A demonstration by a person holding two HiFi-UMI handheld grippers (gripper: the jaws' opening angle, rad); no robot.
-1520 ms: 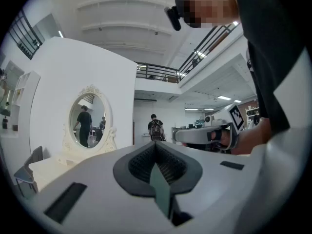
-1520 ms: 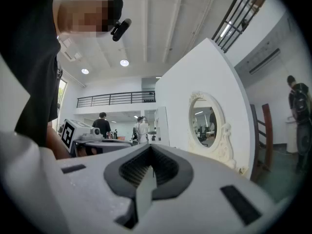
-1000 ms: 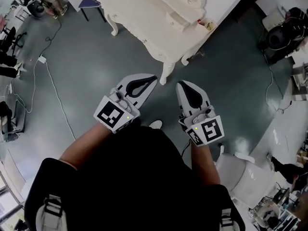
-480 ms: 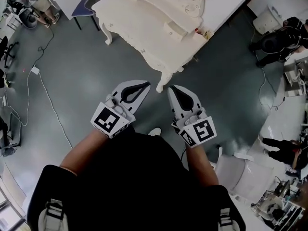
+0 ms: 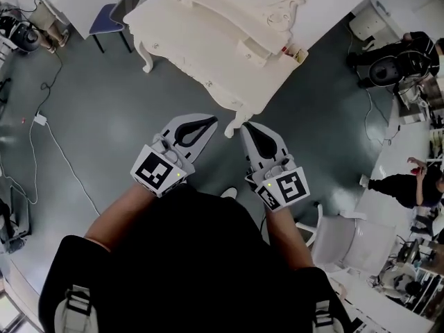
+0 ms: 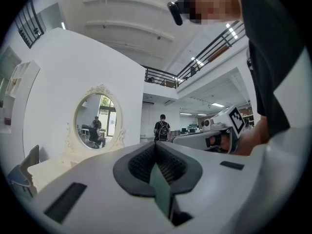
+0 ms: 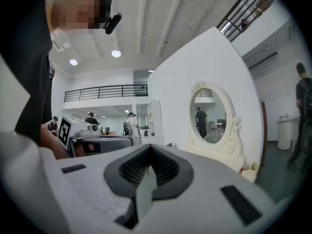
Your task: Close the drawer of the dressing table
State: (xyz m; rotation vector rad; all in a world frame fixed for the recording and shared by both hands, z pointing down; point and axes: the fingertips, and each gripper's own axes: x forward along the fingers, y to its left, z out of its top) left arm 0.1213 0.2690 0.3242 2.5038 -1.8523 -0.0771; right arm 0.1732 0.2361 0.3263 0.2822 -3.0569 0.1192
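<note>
Pointing toward the dressing table [image 5: 208, 40] just ahead, the left gripper [image 5: 212, 121] and right gripper [image 5: 247, 126] sit side by side, jaws together, empty.

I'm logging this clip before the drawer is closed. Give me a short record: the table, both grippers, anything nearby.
dressing table: white, ahead of the person, on a grey floor
mirror: oval, at the table's back
drawer: cannot tell whether it is open or shut
left gripper: shut, empty, pointing toward the table, not touching it
right gripper: shut, empty, beside the left one
chair: white, at the person's right
</note>
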